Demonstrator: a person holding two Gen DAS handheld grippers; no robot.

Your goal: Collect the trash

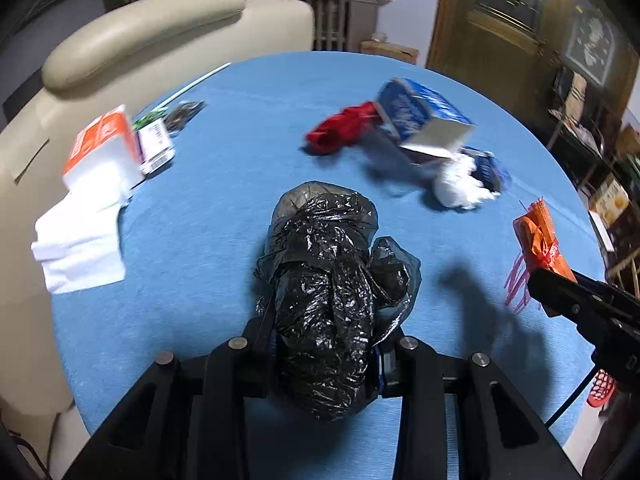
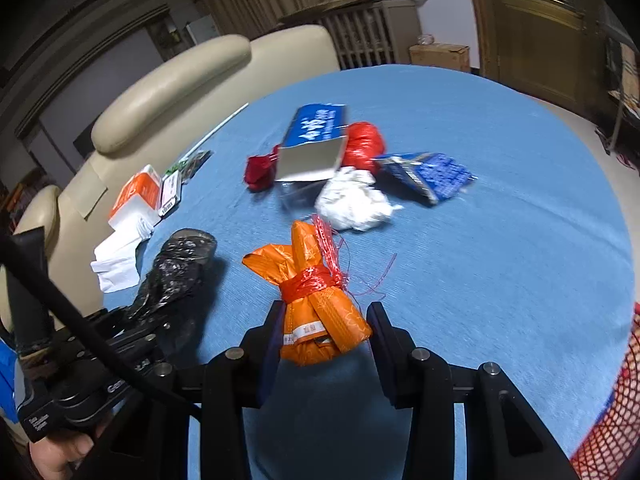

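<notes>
Trash lies spread on a round table with a blue cloth. The left gripper has its fingers closed narrowly on a crumpled black plastic bag, which is lifted a little above the cloth. The right gripper has its fingers pressed on an orange wrapper bundle tied with red net string; it also hangs above the cloth, and its shadow falls below it.

Near the far middle of the table lie a blue carton, a red plastic bag, a crumpled white paper, a flattened blue packet and a small dark red piece, all close together, some touching. At the left edge stand an orange and white tissue pack and loose white tissues. Behind the table is a beige armchair. In the right wrist view a red mesh basket shows at the lower right edge.
</notes>
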